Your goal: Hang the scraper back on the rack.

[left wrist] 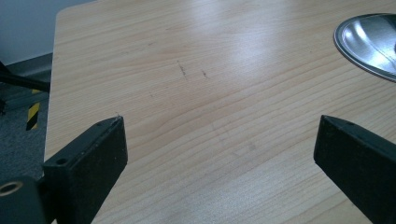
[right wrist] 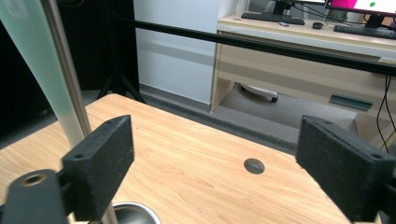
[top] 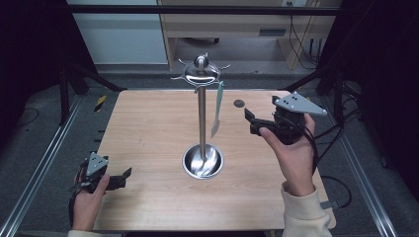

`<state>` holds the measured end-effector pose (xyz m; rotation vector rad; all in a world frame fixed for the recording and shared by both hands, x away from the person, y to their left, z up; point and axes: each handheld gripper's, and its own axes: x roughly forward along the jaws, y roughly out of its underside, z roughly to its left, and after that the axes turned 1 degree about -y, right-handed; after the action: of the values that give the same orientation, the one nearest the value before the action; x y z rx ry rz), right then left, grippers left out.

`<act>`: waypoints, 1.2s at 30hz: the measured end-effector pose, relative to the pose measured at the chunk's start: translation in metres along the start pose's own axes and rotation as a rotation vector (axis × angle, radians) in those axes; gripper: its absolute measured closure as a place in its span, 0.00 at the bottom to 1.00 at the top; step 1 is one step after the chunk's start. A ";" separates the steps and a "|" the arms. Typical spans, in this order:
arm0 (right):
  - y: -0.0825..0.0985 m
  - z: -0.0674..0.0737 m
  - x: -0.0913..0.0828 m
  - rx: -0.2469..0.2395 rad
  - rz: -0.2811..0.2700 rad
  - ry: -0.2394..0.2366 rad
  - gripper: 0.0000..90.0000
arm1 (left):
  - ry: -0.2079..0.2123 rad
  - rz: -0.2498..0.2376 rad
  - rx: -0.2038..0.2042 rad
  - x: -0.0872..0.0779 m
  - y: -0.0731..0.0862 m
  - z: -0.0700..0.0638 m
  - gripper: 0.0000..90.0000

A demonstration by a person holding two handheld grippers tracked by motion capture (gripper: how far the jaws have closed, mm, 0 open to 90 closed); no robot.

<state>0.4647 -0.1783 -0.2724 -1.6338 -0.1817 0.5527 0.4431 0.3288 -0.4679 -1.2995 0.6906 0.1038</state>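
We judge the pale utensil (top: 218, 109) hanging frame-centre light, stiff, slippery; grip mid-handle. Right gripper (top: 253, 122) and left gripper (top: 123, 177): jaws apart, empty.

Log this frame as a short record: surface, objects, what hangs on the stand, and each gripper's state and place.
surface: wooden table
stand: metal stand, upright at table centre, round base, hooks on top
hanging: pale green utensil, hung from a hook, right of the pole
left hand-held gripper: open, low near the table's front left edge
right hand-held gripper: open, raised, right of the stand, holding nothing
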 end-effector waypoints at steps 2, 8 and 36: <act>0.006 -0.003 0.000 0.006 0.007 0.009 0.09 | -0.003 0.004 0.003 0.000 0.000 0.000 0.03; 0.034 -0.012 0.002 0.027 0.045 0.014 0.08 | 0.001 0.009 0.012 0.002 0.000 -0.002 0.03; 0.154 -0.033 0.026 0.050 0.297 0.038 0.17 | 0.008 0.044 0.044 0.008 0.000 -0.007 0.03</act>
<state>0.4712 -0.2196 -0.4267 -1.6317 0.1046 0.7443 0.4466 0.3198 -0.4725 -1.2441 0.7241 0.1186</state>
